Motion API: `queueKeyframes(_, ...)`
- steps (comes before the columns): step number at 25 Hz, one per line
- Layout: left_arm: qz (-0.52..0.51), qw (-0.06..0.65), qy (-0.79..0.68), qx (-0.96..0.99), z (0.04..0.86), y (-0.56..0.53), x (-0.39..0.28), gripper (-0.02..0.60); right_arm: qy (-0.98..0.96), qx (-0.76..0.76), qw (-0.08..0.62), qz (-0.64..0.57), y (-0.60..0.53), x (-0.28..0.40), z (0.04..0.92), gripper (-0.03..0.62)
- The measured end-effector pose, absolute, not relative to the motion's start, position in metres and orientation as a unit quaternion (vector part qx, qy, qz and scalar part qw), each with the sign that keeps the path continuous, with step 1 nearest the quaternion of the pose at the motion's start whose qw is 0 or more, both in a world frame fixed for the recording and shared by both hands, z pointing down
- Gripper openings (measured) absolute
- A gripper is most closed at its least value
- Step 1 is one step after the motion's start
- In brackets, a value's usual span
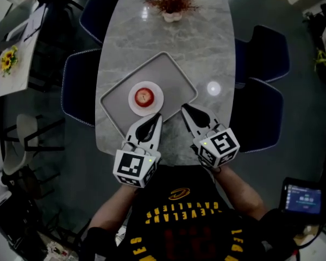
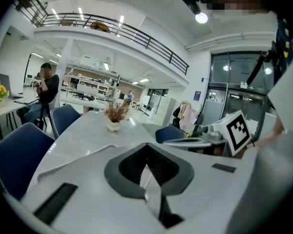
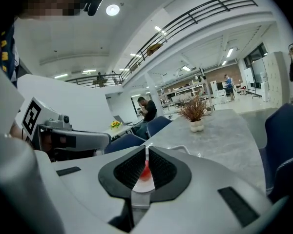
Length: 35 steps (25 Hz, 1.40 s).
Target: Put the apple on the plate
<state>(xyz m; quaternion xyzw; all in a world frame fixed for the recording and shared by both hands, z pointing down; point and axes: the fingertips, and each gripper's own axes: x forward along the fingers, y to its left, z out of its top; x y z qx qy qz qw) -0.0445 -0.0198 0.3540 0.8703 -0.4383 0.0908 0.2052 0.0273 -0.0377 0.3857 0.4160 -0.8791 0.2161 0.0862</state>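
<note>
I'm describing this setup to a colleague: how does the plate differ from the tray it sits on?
The plate is round and white; the tray is a grey rounded rectangle. The plate is smaller, lying inside the tray's rim. The plate holds the apple; the tray holds only the plate. Both lie flat on the table.

The apple [image 3: 145, 172] is mostly hidden behind the fingers [image 3: 129, 169].

Table [image 1: 201, 42]: grey marble-look top, polished, glossy. Tray [image 1: 176, 78]: grey, matt, smooth. Plate [image 1: 155, 98]: white, glazed. Apple [image 1: 144, 96]: red, shiny skin
</note>
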Motion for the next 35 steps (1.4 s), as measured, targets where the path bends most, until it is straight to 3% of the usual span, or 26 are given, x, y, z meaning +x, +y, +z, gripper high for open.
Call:
queueKeyframes(17, 0.029, 0.159, -0.457, 0.875, 0.286, 0.025, 0.004, 0.002, -0.908, 0.405, -0.011, 0.108, 0.019, 0.051, 0.284, 0.029)
queueKeyframes(35, 0.013, 0.126, -0.473, 0.872, 0.262, 0.043, 0.010, 0.002, -0.923, 0.381, -0.017, 0.049, 0.038, 0.053, 0.256, 0.029)
